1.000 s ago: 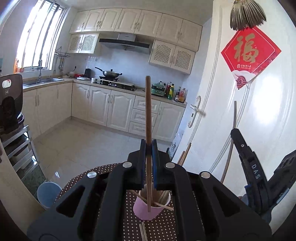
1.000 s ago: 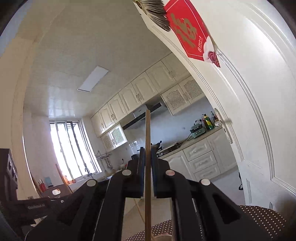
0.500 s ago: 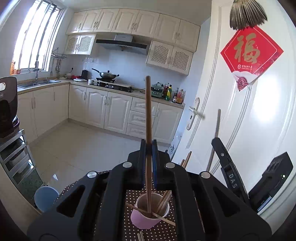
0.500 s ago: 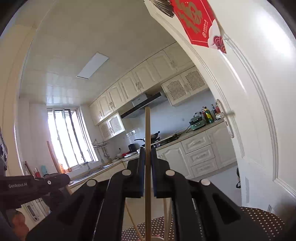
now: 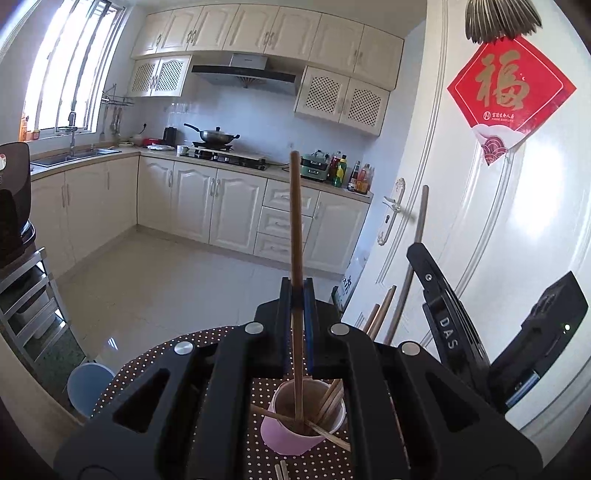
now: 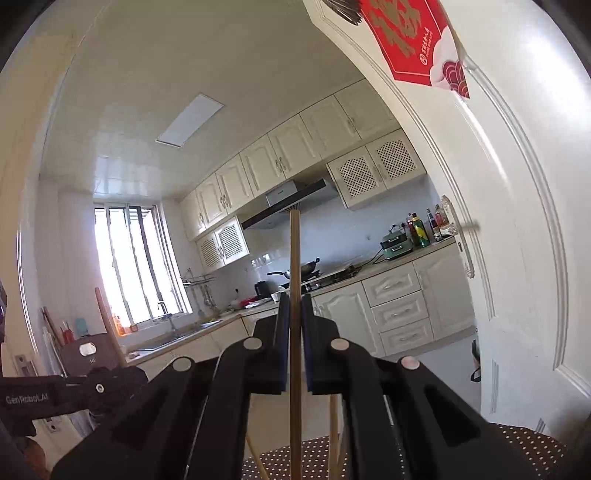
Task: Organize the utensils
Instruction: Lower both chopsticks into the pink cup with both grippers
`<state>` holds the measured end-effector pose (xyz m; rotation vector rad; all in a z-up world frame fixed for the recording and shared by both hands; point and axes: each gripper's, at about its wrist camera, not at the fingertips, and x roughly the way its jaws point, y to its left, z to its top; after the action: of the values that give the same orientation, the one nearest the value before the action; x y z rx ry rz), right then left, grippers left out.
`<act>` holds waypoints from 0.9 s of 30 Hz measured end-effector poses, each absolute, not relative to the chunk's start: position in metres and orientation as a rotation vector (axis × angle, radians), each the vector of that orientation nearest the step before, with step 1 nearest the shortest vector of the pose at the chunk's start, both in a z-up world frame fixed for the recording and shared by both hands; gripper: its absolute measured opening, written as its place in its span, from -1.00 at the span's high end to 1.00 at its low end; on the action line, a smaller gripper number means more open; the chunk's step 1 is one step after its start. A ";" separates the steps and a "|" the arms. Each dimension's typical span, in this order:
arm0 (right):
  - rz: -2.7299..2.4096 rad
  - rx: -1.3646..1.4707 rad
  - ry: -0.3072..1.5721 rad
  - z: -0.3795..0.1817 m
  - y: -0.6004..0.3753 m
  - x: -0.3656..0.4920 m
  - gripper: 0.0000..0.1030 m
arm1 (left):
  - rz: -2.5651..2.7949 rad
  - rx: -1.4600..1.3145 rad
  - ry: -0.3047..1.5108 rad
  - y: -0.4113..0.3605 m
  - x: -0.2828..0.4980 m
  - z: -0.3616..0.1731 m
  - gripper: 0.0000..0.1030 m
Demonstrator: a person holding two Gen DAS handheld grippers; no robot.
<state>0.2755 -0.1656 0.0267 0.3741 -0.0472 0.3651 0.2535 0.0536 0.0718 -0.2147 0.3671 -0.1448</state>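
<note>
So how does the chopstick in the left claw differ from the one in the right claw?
The left claw's chopstick is darker and reddish brown; the right claw's chopstick is paler tan wood. The left claw's chopstick has its lower end inside the pink cup; the right claw's chopstick runs off the bottom of the right wrist view, so its lower end cannot be seen. Both stand nearly upright, each clamped between shut jaws.

We're in a home kitchen: cream cabinets [image 5: 266,33] above and below, range hood [image 5: 243,72] over a gas stove [image 5: 225,157] with a wok [image 5: 214,136], sink [image 5: 74,155] under the window [image 5: 70,62], sauce bottles [image 5: 351,171] on the counter, red paper charm [image 5: 506,88] on the white door [image 5: 498,229].
</note>
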 end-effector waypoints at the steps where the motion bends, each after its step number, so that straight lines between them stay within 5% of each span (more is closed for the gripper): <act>1: 0.361 0.381 -0.046 0.025 -0.166 0.277 0.90 | -0.144 -0.212 0.371 0.053 0.254 0.070 0.88; 27: 0.347 0.270 0.026 -0.010 -0.143 0.285 0.90 | -0.159 -0.186 0.465 0.044 0.279 0.014 0.87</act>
<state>0.2851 -0.1434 -0.0097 0.2699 0.0257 0.3468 0.2792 0.0444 0.0137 -0.1858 0.4647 -0.1589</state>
